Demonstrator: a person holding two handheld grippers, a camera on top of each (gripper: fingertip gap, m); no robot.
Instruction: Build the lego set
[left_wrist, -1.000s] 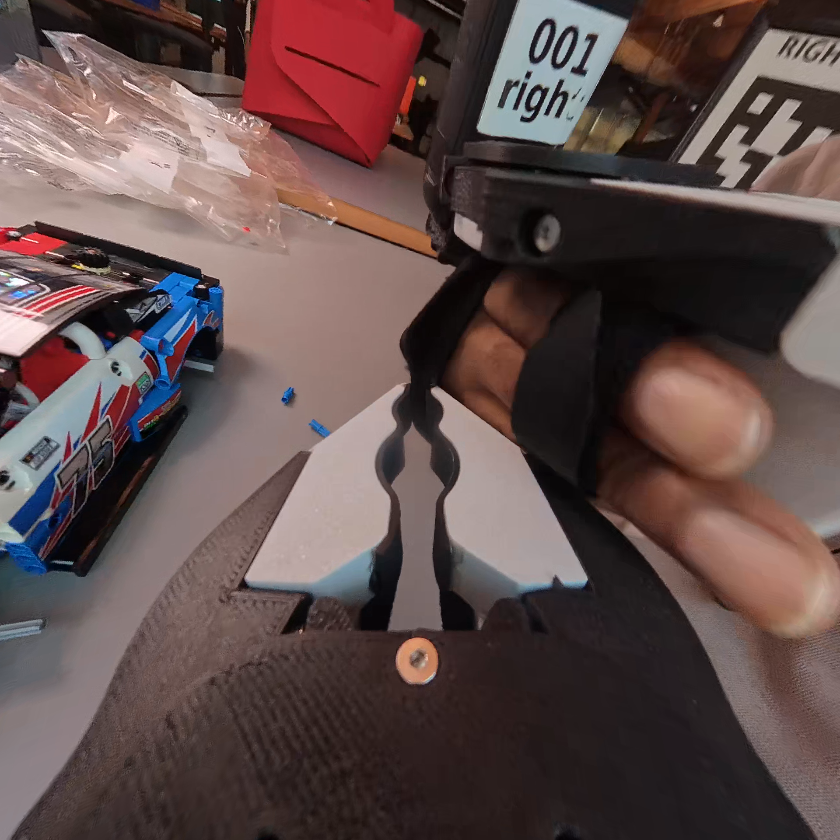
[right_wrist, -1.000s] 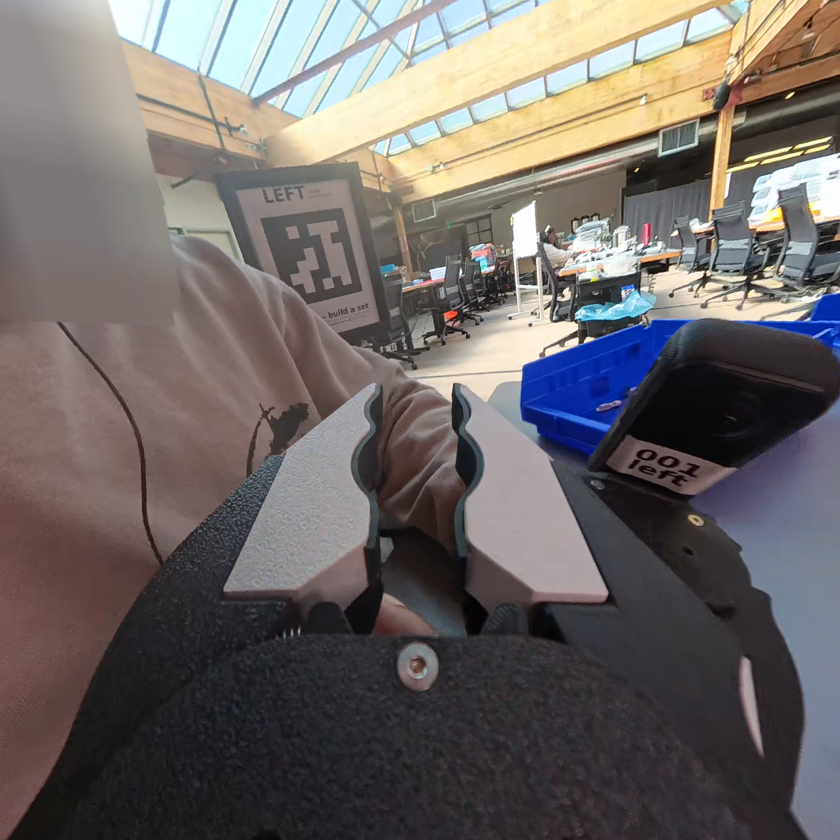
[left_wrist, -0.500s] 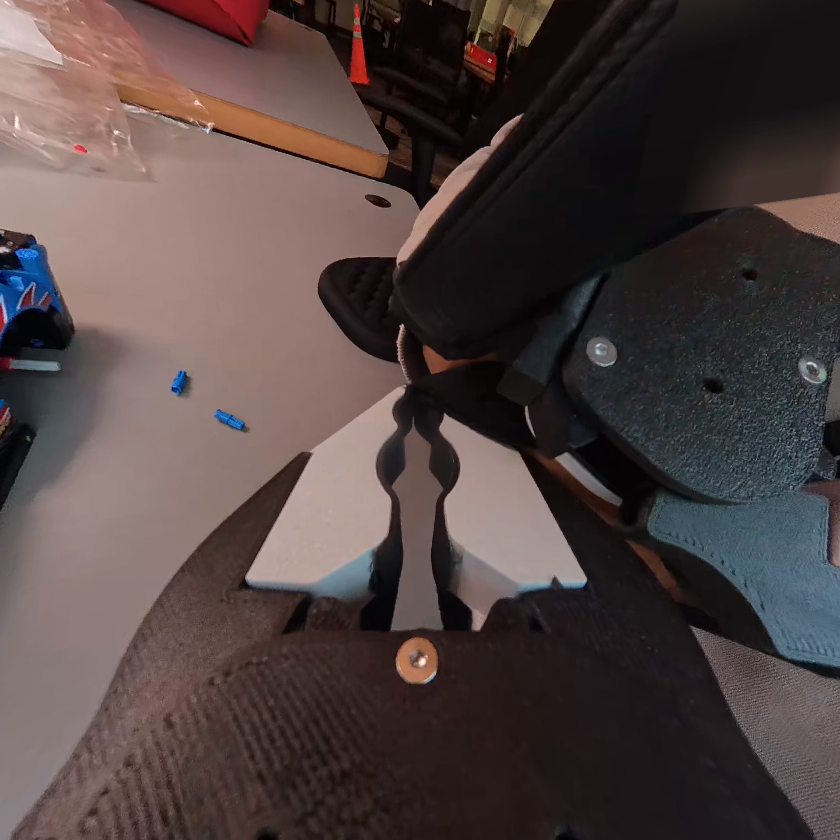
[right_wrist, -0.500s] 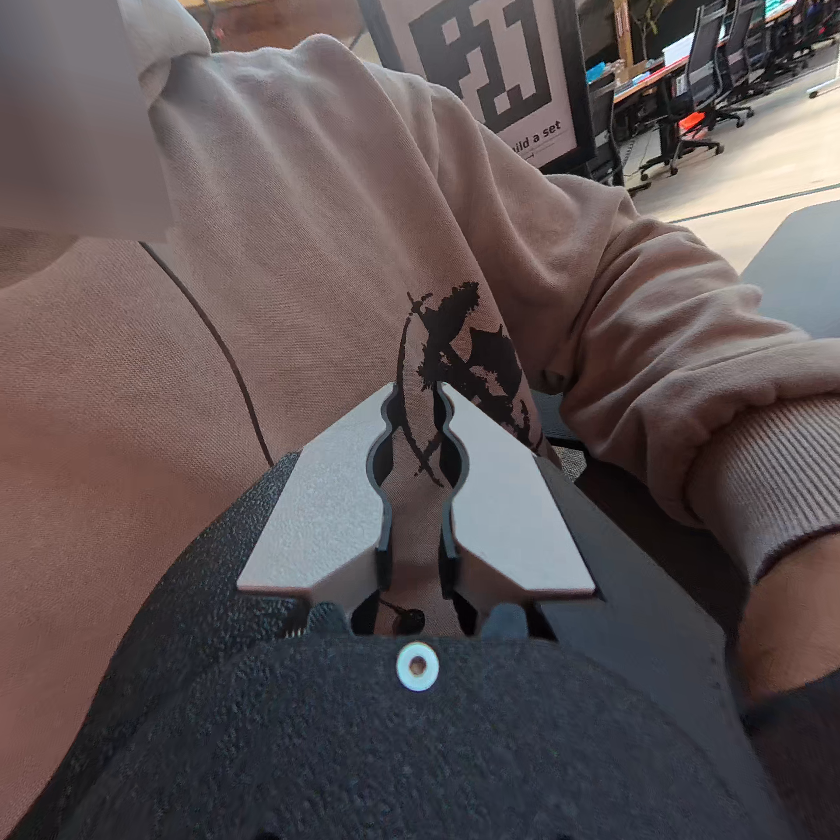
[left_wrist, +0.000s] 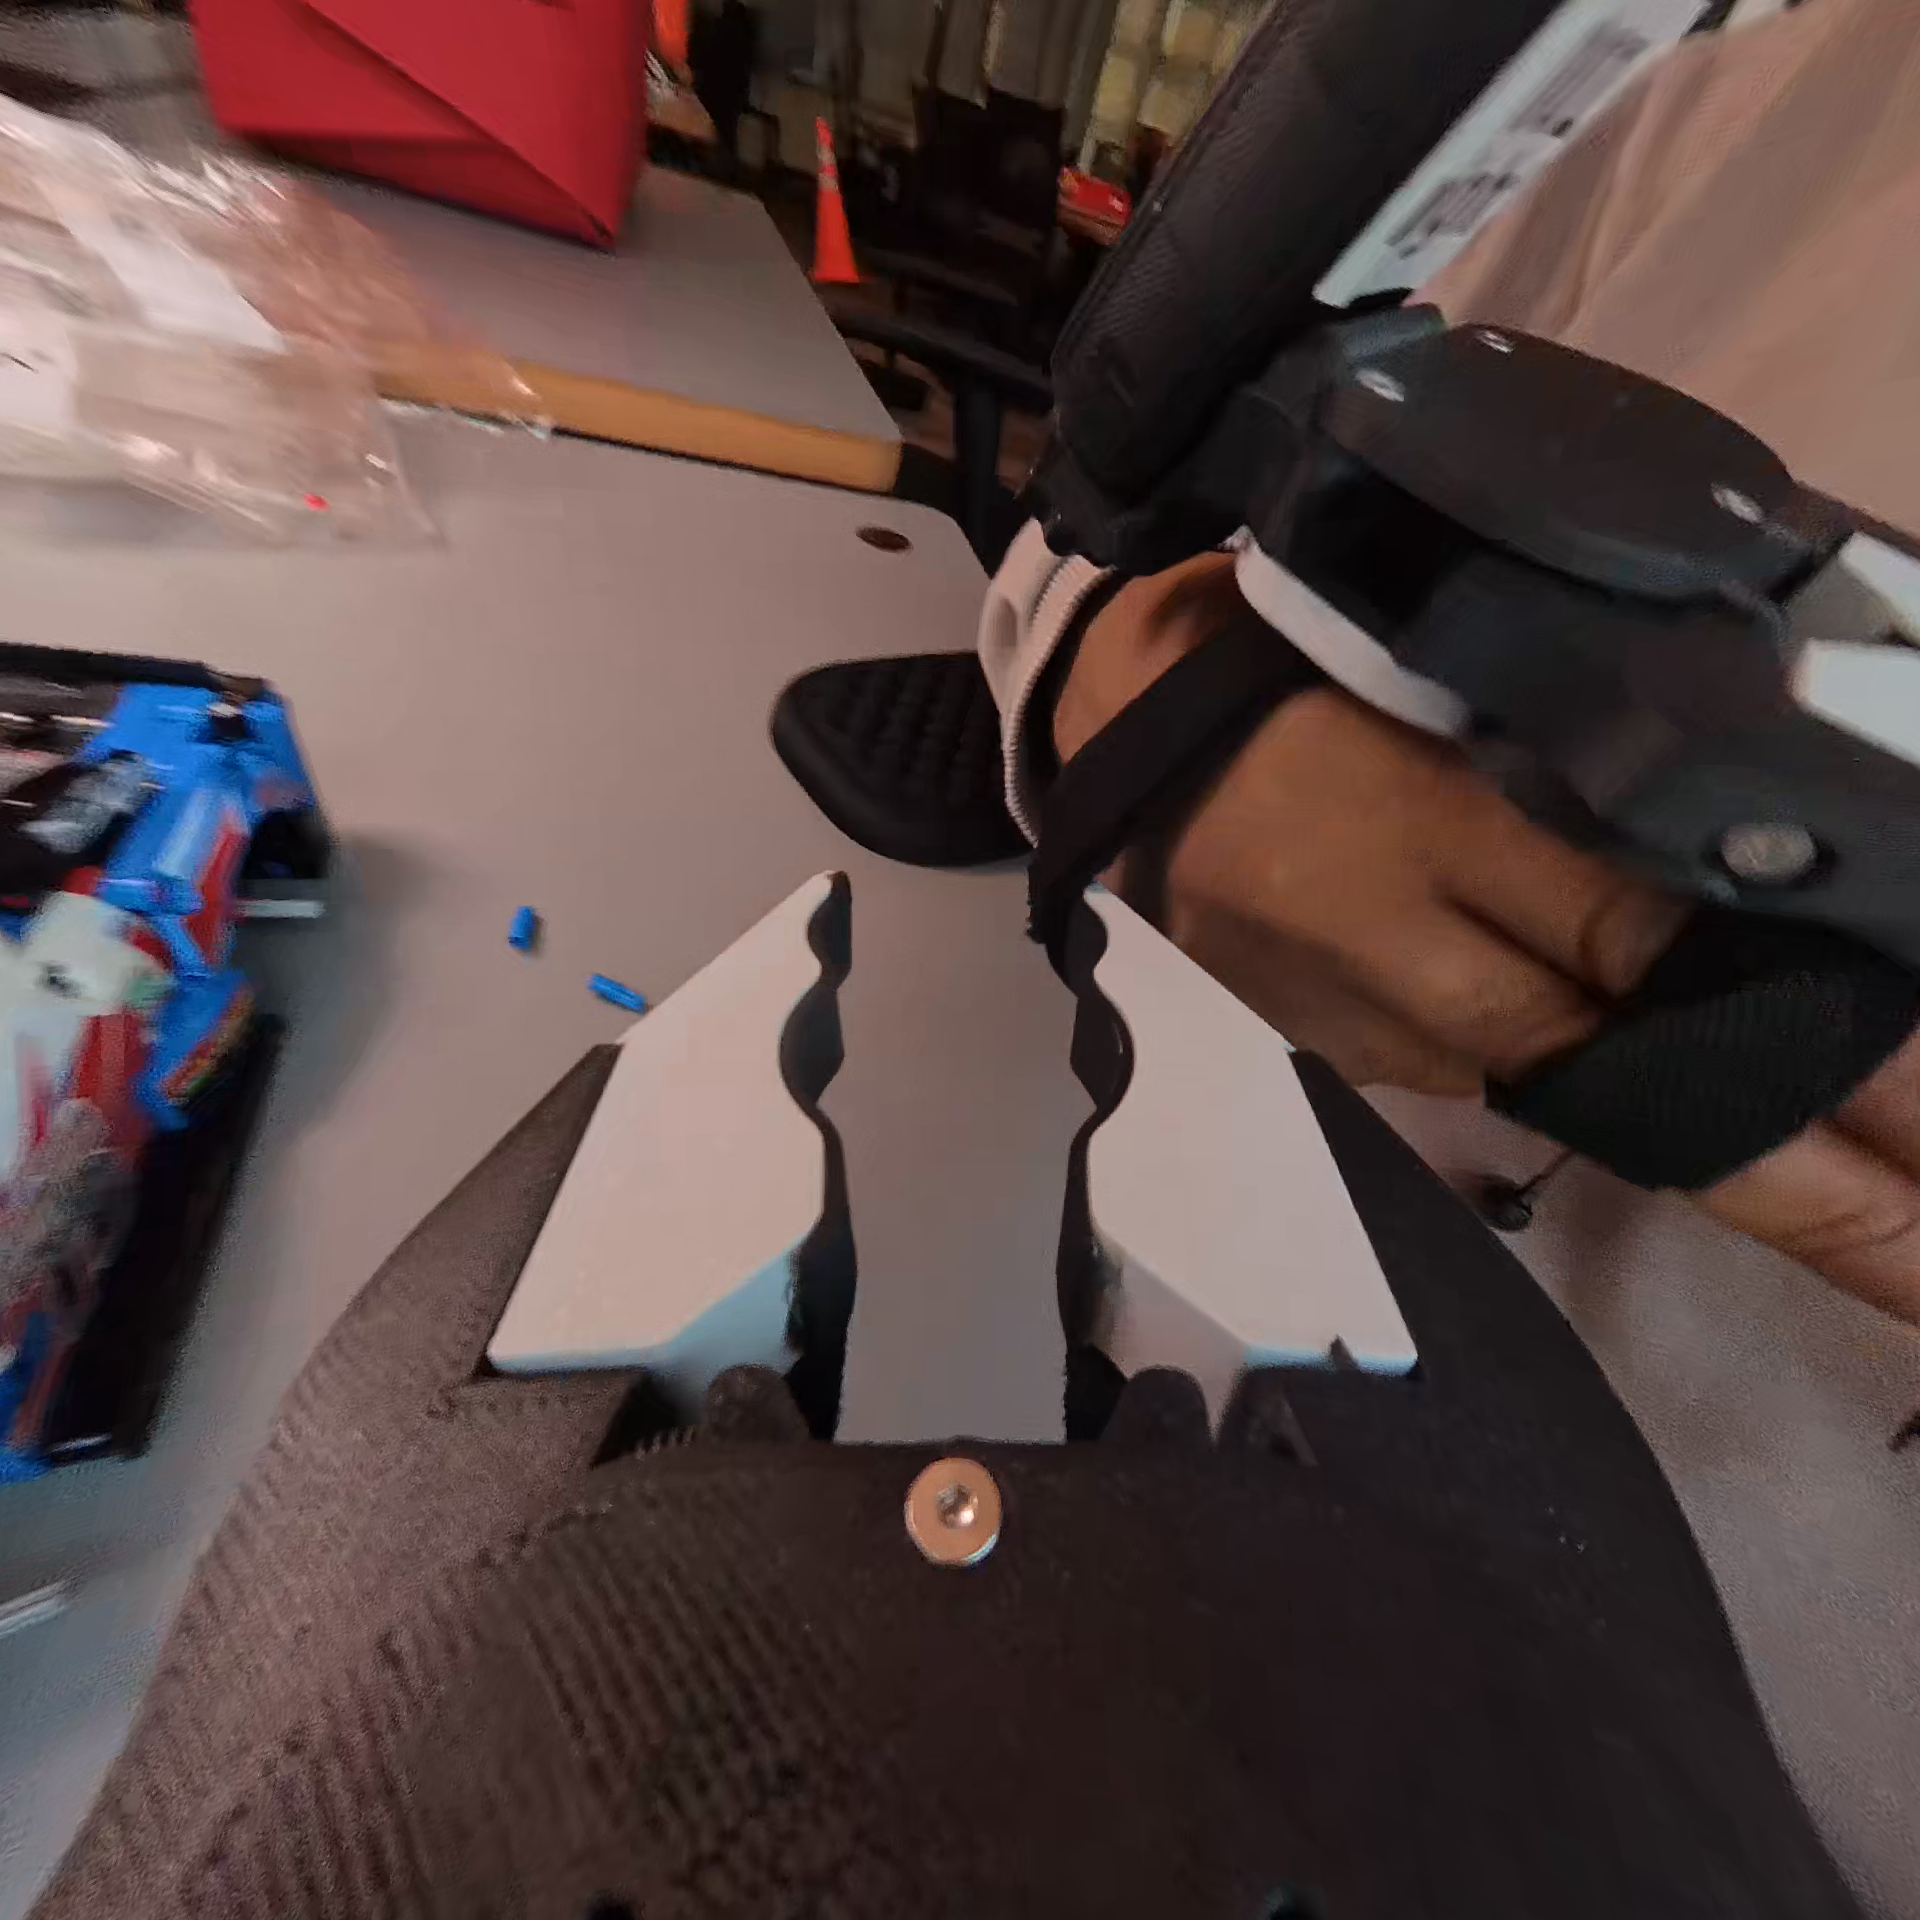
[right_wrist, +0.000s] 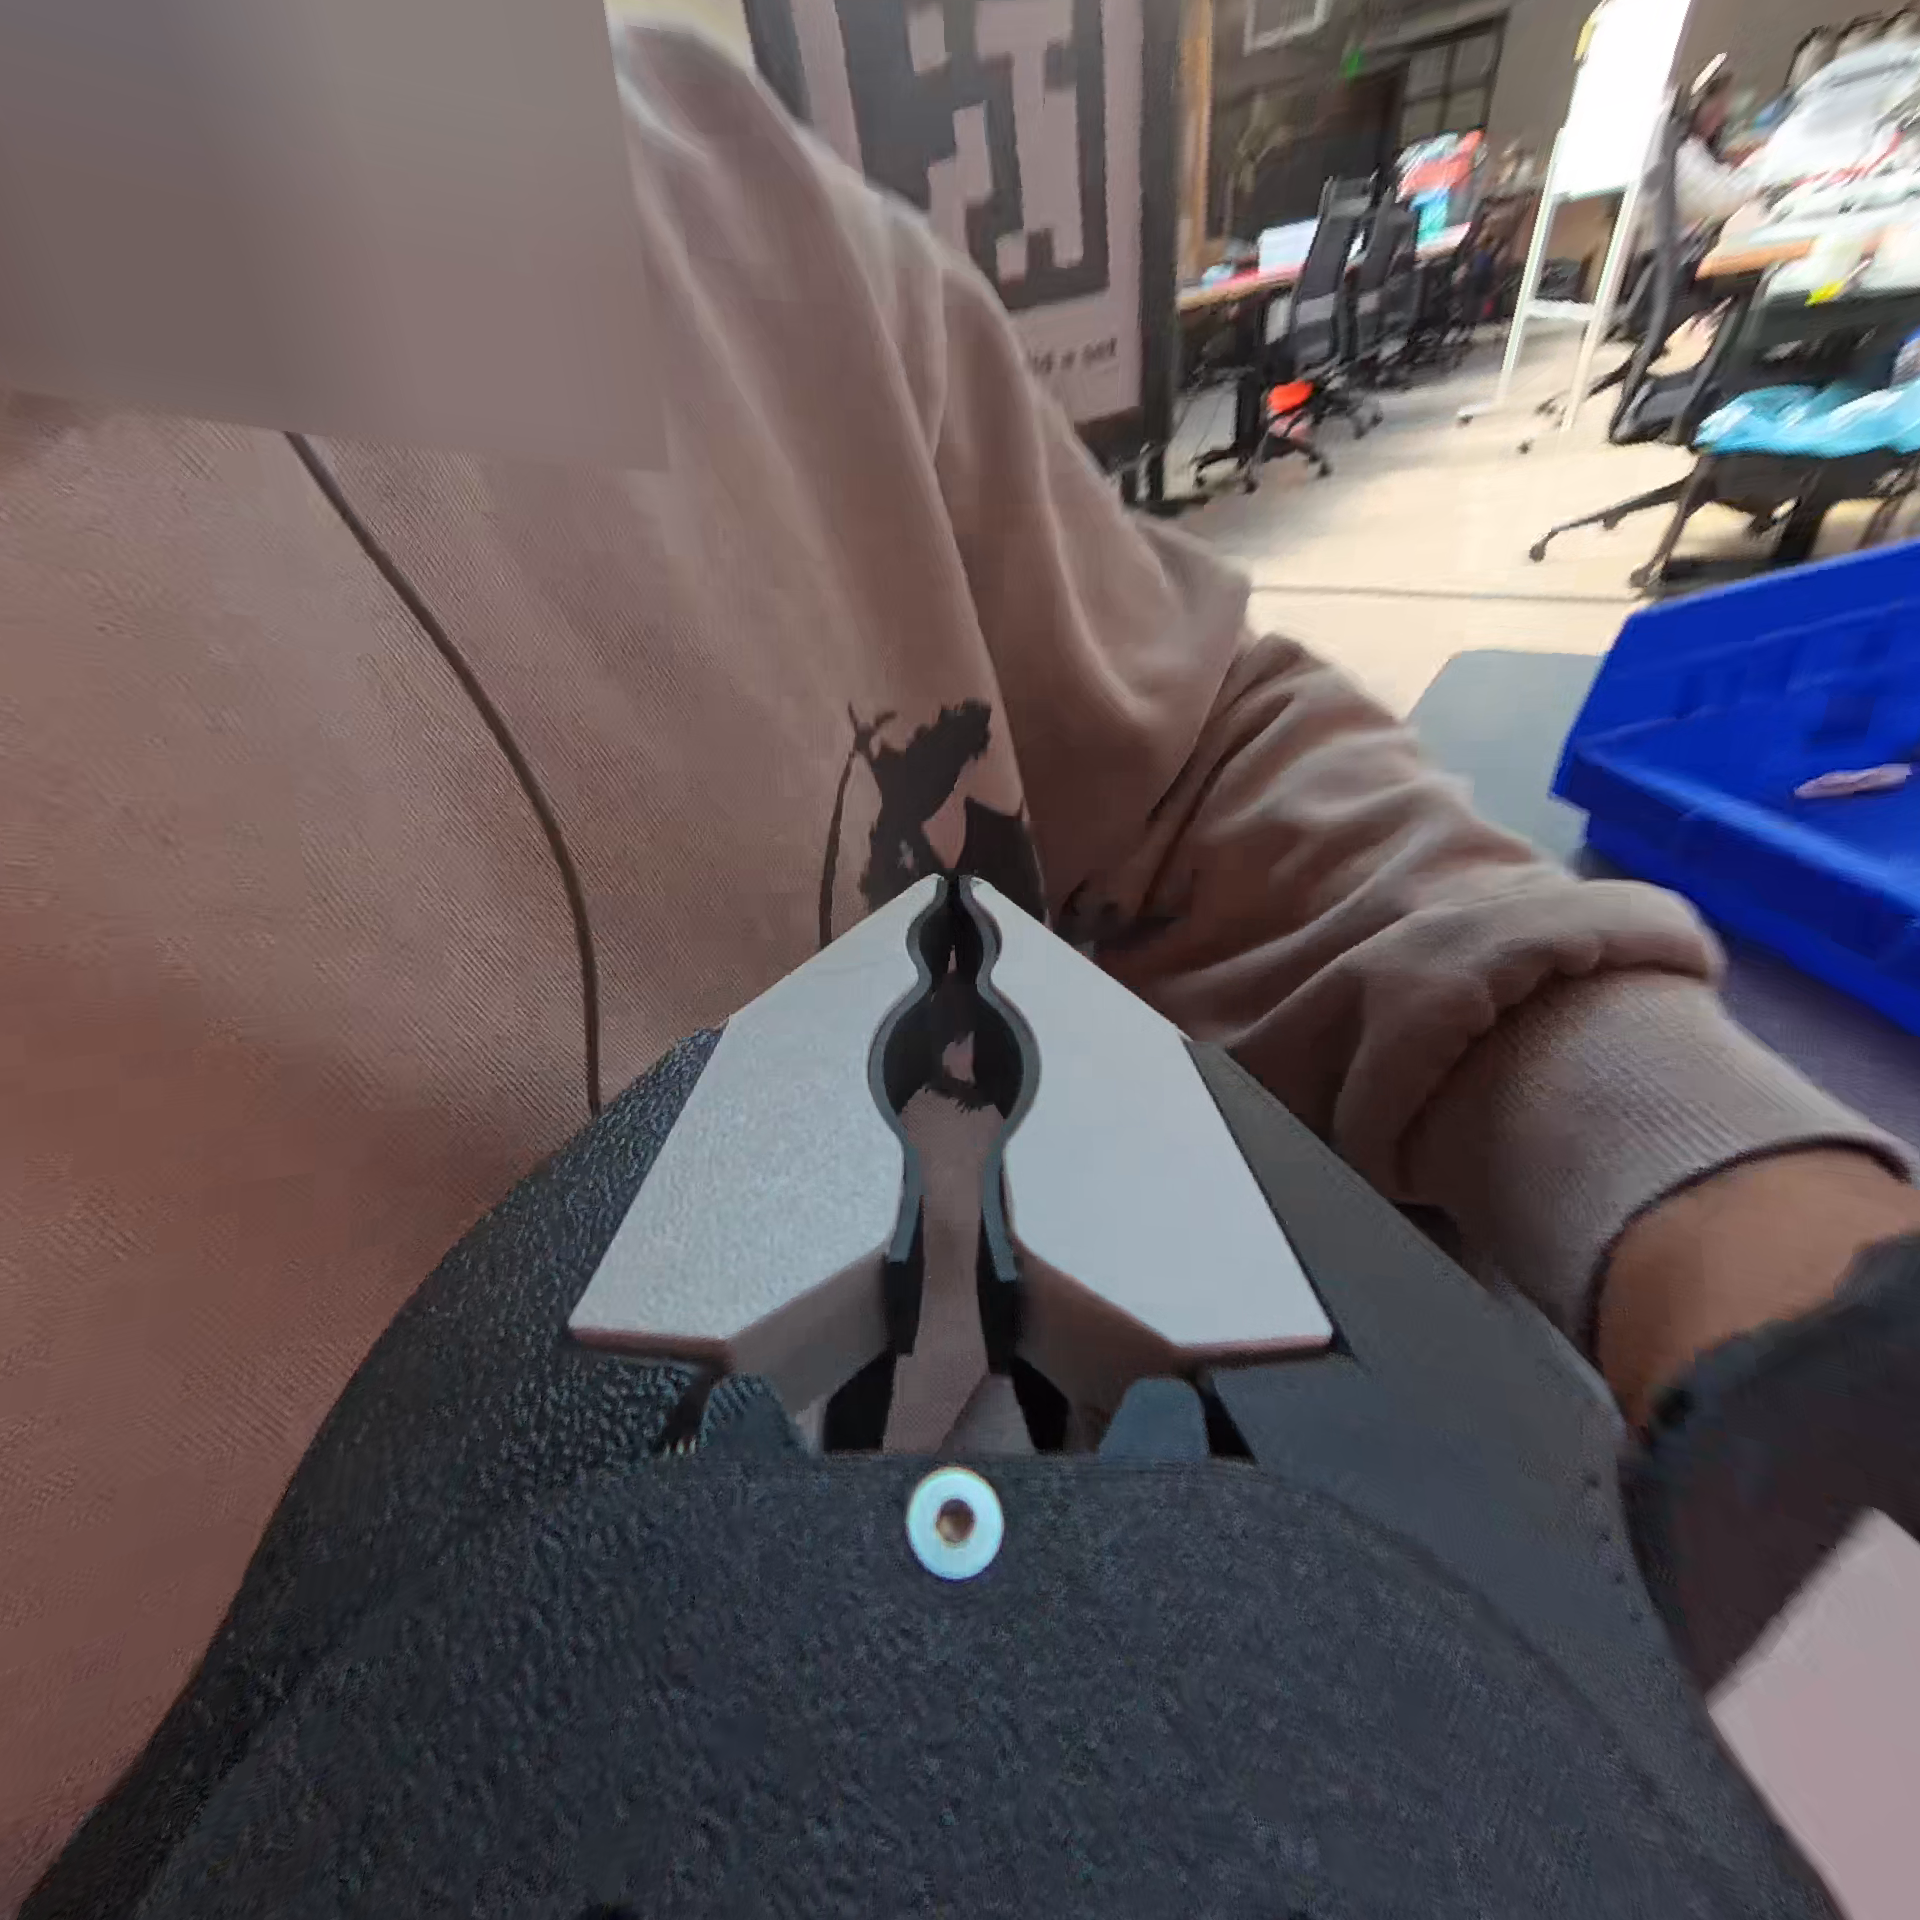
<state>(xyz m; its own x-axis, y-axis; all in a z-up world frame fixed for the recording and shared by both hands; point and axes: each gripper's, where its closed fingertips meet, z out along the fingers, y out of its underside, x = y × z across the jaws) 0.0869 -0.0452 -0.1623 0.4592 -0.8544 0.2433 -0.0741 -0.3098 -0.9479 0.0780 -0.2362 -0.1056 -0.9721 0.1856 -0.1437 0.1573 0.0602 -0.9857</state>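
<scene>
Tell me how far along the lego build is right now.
Mostly built, it seems: the lego car at the left edge of the grey table already has its blue, white and red bodywork. Nothing is in hand: the left gripper is open and empty, and the right gripper is shut on nothing, pointing at the person's sweatshirt. Two small blue pins lie loose, so some fitting probably remains.

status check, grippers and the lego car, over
Left gripper open, empty, over table. Right gripper shut, empty, aimed at person's sweatshirt. Lego car untouched at left, two blue pins loose beside it.
</scene>
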